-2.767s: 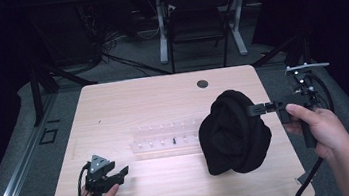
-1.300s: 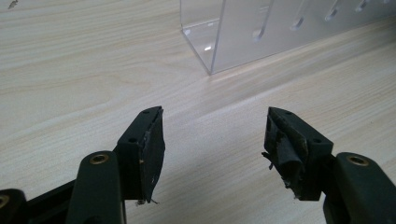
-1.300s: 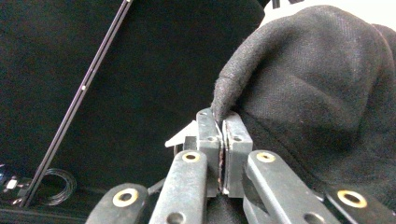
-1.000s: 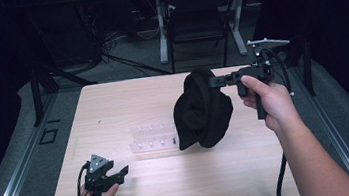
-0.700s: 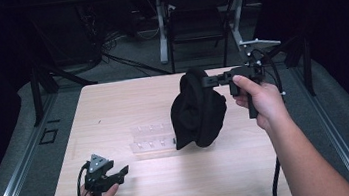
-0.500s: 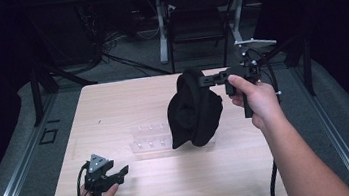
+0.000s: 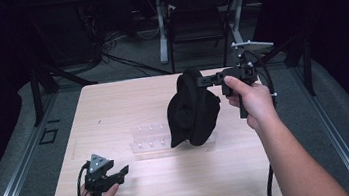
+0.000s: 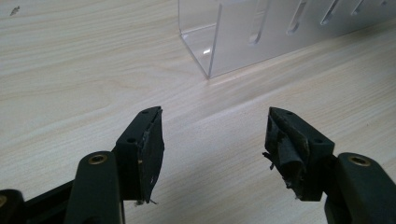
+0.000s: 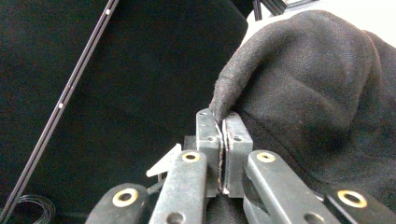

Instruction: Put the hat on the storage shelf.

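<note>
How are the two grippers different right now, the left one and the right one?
The left gripper has its jaws wide apart with nothing between them; the right gripper is pinched shut on a fold of the black cloth. The left sits low by the table's near edge; the right is raised, so the cloth hangs over the clear rack. Each is held in one hand.

Black cloth, plain and faintly fuzzy. Clear acrylic rack. Pale wood-grain table. Black grippers, left and right, with brass-coloured rivets. Grey floor.
</note>
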Available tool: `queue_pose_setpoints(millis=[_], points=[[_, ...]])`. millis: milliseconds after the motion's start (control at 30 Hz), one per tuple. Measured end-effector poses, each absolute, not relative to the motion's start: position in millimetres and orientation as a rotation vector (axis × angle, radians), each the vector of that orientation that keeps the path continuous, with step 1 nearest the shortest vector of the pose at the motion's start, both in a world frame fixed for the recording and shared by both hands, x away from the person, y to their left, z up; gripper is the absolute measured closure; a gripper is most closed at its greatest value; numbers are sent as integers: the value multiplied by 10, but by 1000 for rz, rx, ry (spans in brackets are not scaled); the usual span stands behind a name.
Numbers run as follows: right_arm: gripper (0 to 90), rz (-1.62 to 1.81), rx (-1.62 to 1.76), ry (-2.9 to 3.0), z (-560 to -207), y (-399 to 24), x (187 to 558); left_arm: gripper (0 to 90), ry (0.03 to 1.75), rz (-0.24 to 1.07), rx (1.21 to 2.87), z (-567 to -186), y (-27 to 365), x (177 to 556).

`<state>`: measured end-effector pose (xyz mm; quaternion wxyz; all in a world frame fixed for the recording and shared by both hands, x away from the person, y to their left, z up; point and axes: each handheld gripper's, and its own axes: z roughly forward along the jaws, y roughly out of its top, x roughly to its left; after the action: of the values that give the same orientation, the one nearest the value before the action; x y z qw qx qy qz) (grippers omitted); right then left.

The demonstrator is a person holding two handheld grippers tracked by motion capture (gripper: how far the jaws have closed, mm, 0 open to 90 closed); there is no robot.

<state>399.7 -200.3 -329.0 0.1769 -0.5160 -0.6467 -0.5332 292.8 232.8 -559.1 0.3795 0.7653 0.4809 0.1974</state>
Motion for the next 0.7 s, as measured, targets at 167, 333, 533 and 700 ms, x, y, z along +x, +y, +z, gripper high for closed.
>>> queue_pose_setpoints(millis=[167,333,533,700], points=[[882,-1519,-1464,-1824,-3294,-1991,3997,373,1216,517,1965,-5584,2308,2920],[881,-1524,-1482,-1831,-3280,-1981,3965,372,1211,523,1967,-5580,2301,2918],[881,-1541,-1507,-1826,-3263,-1996,3908,370,1209,524,1965,-5577,2301,2916],[880,-1537,-1520,-1816,-3303,-2005,3878,369,1205,524,1963,-5570,2298,2911]])
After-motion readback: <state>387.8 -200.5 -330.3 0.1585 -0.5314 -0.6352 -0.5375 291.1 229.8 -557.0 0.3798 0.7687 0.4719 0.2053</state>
